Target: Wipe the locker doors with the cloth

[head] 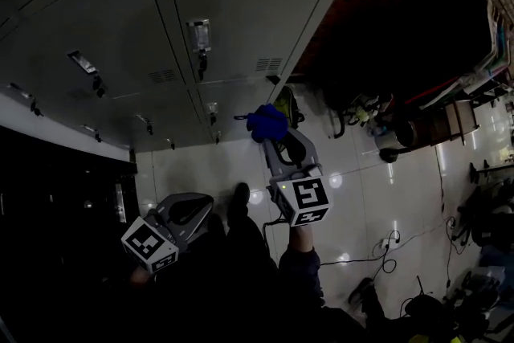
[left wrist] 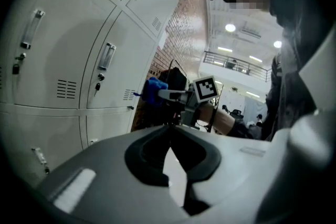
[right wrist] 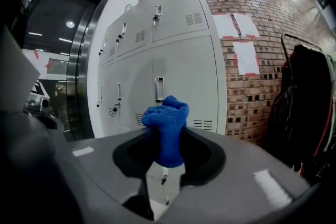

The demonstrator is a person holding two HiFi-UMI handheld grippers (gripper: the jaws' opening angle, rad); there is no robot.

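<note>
A bunched blue cloth [right wrist: 167, 126] sticks up between the jaws of my right gripper [right wrist: 165, 152], which is shut on it. In the head view the cloth [head: 267, 123] and the right gripper [head: 279, 140] hang a short way in front of the lower grey locker doors [head: 241, 20], not touching them. My left gripper [head: 186, 210] is held low at the left, away from the lockers. Its jaws meet with nothing between them [left wrist: 170, 127]. From the left gripper view I also see the cloth [left wrist: 154, 88] beside the locker doors [left wrist: 68, 60].
A brick wall [right wrist: 262, 34] with taped papers adjoins the lockers on the right. Dark coats on a rack [right wrist: 307, 97] stand beyond it. Cables and gear lie on the glossy tiled floor [head: 401, 197] at the right. A dark metal-framed doorway [right wrist: 58, 60] is left of the lockers.
</note>
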